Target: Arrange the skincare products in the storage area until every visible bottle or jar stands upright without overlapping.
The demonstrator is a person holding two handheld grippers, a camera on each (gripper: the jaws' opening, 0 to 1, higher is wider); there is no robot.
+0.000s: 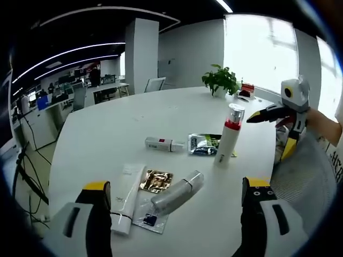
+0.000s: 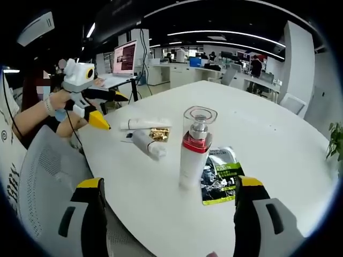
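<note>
A tall white pump bottle with a red band and clear cap is seen standing upright right of centre in the left gripper view, and at the middle of the right gripper view. Just beside its base a dark green sachet lies flat. Lower centre in the left gripper view a silver-grey bottle lies on its side, partly over a clear packet; a white tube lies flat to its left and a gold foil sachet sits between them. A small white tube with a red end lies apart, above these — its label cannot be read. All rest on the white table.

The left gripper is held wide open over the table's near edge, nothing between its jaws. The right gripper is likewise spread wide and empty, short of the upright bottle. A potted plant stands at the upper centre.
</note>
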